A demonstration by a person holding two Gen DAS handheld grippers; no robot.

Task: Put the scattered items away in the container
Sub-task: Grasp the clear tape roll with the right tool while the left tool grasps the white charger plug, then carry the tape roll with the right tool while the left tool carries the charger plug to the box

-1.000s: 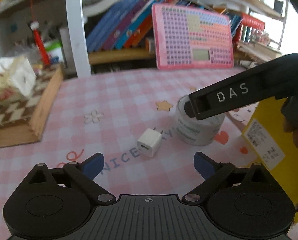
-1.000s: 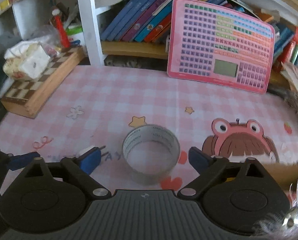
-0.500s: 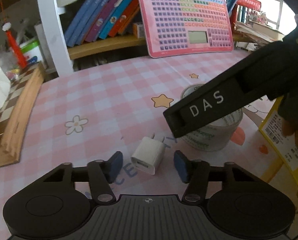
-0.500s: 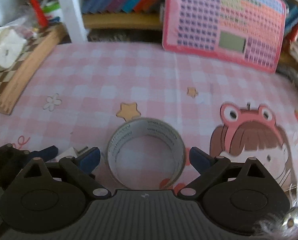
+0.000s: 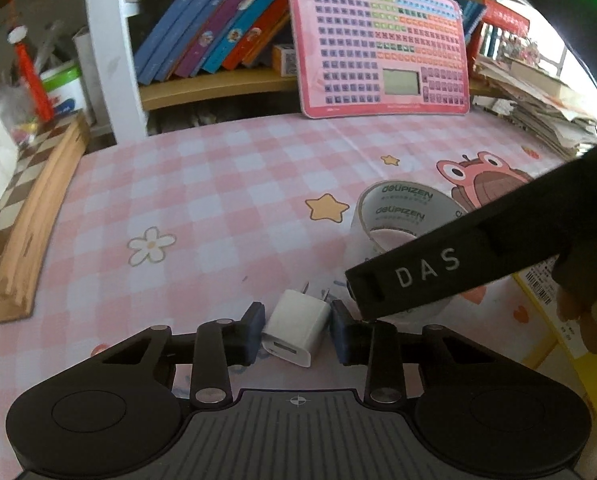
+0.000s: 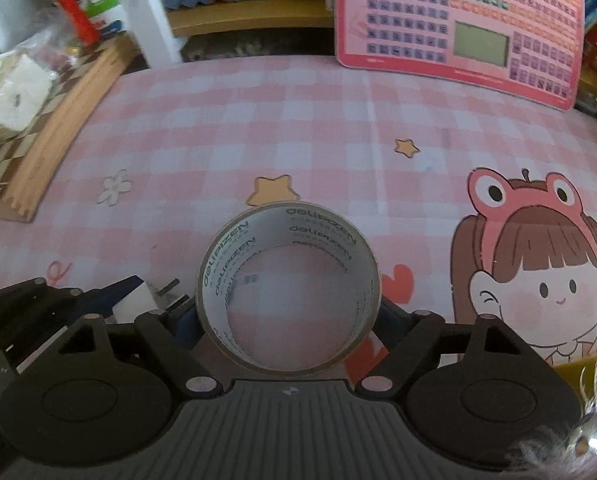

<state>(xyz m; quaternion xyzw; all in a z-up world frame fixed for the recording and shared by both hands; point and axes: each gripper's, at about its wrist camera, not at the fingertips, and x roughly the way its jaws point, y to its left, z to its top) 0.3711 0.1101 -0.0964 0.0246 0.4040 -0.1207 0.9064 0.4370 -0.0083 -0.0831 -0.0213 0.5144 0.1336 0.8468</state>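
So the white charger plug (image 5: 296, 331) is lying on the pink checked tablecloth (image 5: 218, 200), prongs pointing away from me, and my left gripper (image 5: 297, 330) has just been closing in on it, blue pads right up against both sides, pinching it. Just beside it on the right is the roll of clear tape (image 6: 288, 290), lying flat. My right gripper (image 6: 288, 316) has just been narrowing around the roll, pads at its outer wall on both sides. Pink keyboard toy (image 5: 382, 40) leans on the bookshelf further back, chessboard (image 5: 14, 208) off left.
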